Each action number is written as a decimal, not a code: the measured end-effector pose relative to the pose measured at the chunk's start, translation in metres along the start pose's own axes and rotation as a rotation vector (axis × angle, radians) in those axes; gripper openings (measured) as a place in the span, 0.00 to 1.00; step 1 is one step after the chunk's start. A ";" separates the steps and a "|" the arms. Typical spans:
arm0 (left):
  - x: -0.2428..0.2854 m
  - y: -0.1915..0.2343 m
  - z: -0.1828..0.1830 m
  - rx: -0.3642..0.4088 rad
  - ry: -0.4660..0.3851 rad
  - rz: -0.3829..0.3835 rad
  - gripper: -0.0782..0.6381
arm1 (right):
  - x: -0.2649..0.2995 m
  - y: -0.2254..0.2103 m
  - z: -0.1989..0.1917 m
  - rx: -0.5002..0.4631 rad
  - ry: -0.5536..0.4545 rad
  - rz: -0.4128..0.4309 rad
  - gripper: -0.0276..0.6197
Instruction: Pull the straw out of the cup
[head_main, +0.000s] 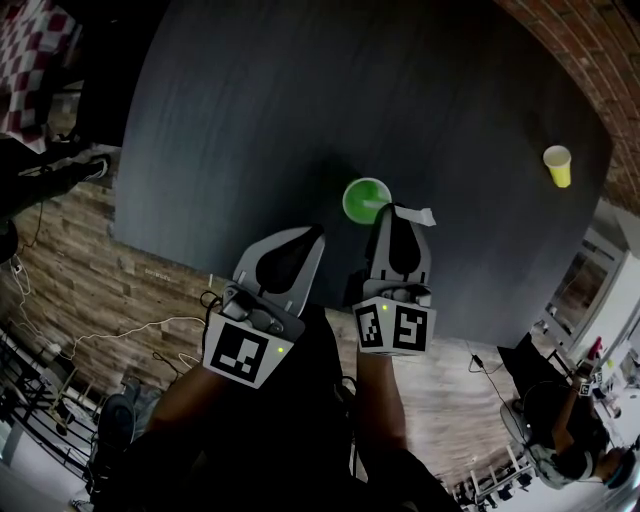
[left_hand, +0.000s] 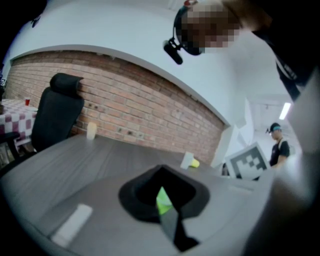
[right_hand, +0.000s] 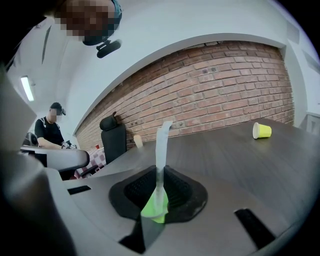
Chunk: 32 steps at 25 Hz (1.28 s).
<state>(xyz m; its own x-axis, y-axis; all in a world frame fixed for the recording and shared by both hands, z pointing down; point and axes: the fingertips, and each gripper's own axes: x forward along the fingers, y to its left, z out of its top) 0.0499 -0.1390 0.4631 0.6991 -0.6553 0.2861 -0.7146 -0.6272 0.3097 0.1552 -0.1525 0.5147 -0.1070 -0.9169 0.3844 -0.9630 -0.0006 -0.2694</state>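
right gripper view: fingers (right_hand: 178, 190) pinch straw (right_hand: 162, 142)

Grey left gripper (head_main: 314, 234), right gripper (head_main: 397, 212), marker cubes (head_main: 245, 355)

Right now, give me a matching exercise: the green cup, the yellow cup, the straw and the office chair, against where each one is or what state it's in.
Things:
1 green cup
2 yellow cup
3 straw
4 black office chair

Places or states:
A lying on its side, far off on the dark table
B clamped in the right gripper
C beside the brick wall
D upright, nearest the person

Pairs: 1-D, 2-A, 3-B, 4-C
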 end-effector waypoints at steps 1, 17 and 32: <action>-0.001 0.000 0.002 0.000 -0.004 0.000 0.12 | -0.001 0.001 0.002 -0.002 -0.003 0.000 0.11; -0.031 -0.015 0.057 0.019 -0.081 -0.042 0.12 | -0.025 0.033 0.051 -0.046 -0.076 0.004 0.11; -0.076 -0.044 0.096 0.065 -0.145 -0.096 0.12 | -0.081 0.055 0.076 -0.069 -0.093 -0.030 0.11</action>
<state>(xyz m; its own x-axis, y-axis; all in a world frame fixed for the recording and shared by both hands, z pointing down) 0.0265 -0.1023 0.3403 0.7568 -0.6420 0.1229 -0.6481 -0.7126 0.2685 0.1297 -0.1089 0.4019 -0.0577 -0.9501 0.3065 -0.9804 -0.0039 -0.1968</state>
